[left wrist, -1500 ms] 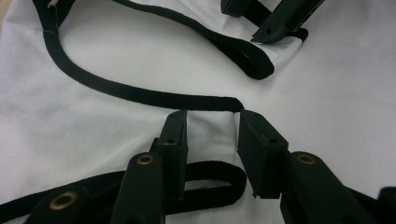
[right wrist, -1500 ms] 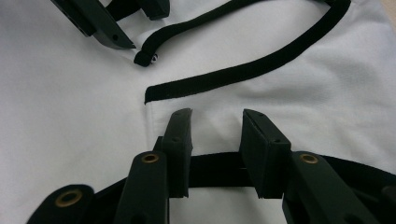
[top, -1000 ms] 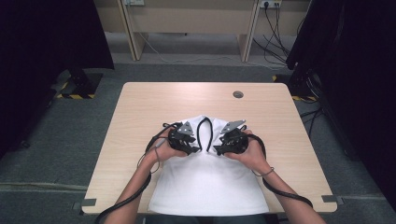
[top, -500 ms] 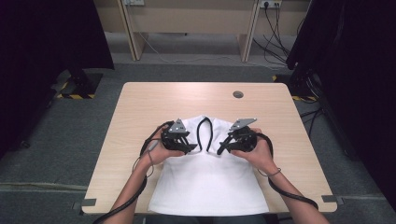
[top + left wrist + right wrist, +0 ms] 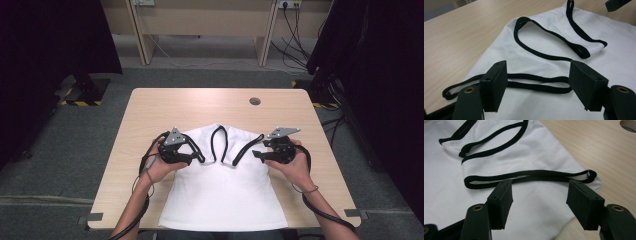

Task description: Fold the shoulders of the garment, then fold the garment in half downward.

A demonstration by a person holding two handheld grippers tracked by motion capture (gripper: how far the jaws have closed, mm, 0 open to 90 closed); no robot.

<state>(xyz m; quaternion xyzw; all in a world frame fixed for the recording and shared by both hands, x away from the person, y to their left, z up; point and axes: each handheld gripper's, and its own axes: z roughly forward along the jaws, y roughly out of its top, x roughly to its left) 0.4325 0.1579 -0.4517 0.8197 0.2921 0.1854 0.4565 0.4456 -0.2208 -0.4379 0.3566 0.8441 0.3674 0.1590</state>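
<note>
A light wooden table [image 5: 150,115] carries a white garment with black straps [image 5: 225,195], spread flat near its front edge. Beyond the garment, toward the far right, a round cable hole [image 5: 255,101] sits in the bare tabletop.

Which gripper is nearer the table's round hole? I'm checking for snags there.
Right. The right gripper sits at the white top's right shoulder, below and right of the hole; the left gripper is at the left shoulder, farther away.
</note>
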